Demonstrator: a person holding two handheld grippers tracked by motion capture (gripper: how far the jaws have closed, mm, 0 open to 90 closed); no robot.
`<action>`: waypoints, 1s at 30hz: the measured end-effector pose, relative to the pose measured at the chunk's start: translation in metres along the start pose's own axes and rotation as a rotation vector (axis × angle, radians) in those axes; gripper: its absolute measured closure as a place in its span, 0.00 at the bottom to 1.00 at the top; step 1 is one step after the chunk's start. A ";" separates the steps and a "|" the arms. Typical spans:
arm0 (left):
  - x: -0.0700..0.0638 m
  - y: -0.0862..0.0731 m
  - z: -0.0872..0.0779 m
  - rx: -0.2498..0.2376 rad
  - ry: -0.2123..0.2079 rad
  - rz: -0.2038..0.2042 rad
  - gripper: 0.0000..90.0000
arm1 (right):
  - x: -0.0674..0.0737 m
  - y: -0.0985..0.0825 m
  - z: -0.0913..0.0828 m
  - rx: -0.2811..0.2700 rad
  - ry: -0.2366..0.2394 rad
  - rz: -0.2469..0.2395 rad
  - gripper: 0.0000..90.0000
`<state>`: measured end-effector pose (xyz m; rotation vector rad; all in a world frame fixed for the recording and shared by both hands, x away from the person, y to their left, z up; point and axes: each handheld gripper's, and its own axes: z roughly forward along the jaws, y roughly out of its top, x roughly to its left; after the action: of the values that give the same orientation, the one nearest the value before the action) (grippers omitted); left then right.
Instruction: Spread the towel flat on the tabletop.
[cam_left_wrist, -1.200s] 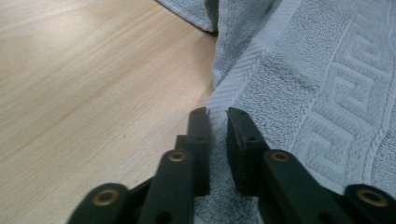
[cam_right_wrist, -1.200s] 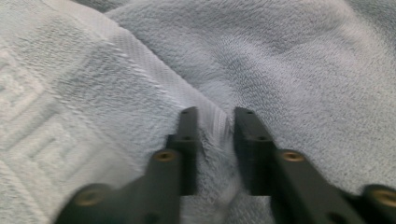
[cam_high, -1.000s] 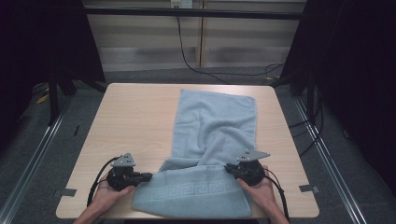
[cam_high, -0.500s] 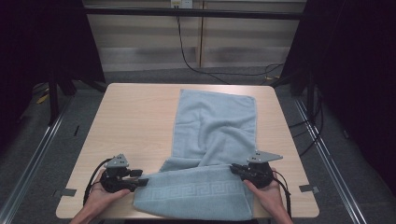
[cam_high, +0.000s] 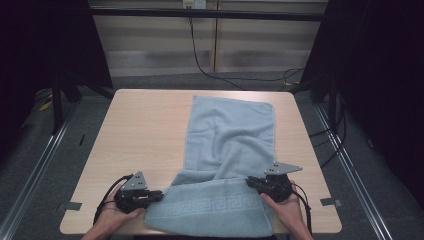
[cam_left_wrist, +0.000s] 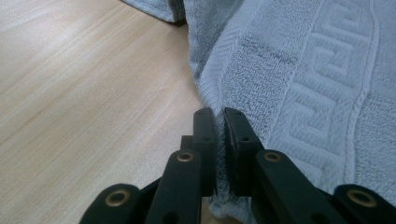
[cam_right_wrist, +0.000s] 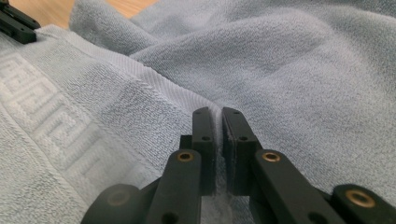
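A light blue towel (cam_high: 230, 130) lies lengthwise on the wooden table (cam_high: 140, 130), with its near end, which has a woven key-pattern band, folded over toward the front edge. My left gripper (cam_high: 159, 194) sits at that end's left corner. Its jaws have just been closing, and the towel's hem (cam_left_wrist: 210, 88) is pinched between them at the left gripper's tips (cam_left_wrist: 219, 112). My right gripper (cam_high: 250, 182) is shut on the right side of the same band, with a ridge of towel (cam_right_wrist: 280, 60) running into the right gripper's tips (cam_right_wrist: 218, 111).
Bare wood (cam_left_wrist: 84, 93) stretches left of the towel. A hand holds each gripper at the table's front edge. The left gripper's jaw tips (cam_right_wrist: 16, 23) appear at the far corner of the right gripper view. Cables (cam_high: 210, 60) run across the floor behind the table.
The left gripper drew slightly left off the towel's corner, then came back onto it. The right gripper drifted a little to the right with the towel.
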<state>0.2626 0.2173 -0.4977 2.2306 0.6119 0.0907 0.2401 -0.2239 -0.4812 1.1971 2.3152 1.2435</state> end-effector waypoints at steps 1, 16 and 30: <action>0.001 0.001 -0.002 -0.009 -0.017 -0.016 0.94 | 0.000 0.001 -0.002 -0.008 0.004 0.005 0.95; -0.022 -0.004 -0.036 -0.172 -0.164 -0.045 0.94 | 0.025 -0.012 -0.054 -0.055 0.056 0.007 0.95; -0.043 -0.015 -0.042 -0.166 -0.389 -0.030 0.90 | 0.053 -0.056 -0.086 0.024 0.199 -0.029 0.91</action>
<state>0.2080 0.2351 -0.4753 2.0029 0.4073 -0.2914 0.1286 -0.2498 -0.4649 1.0877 2.4845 1.3851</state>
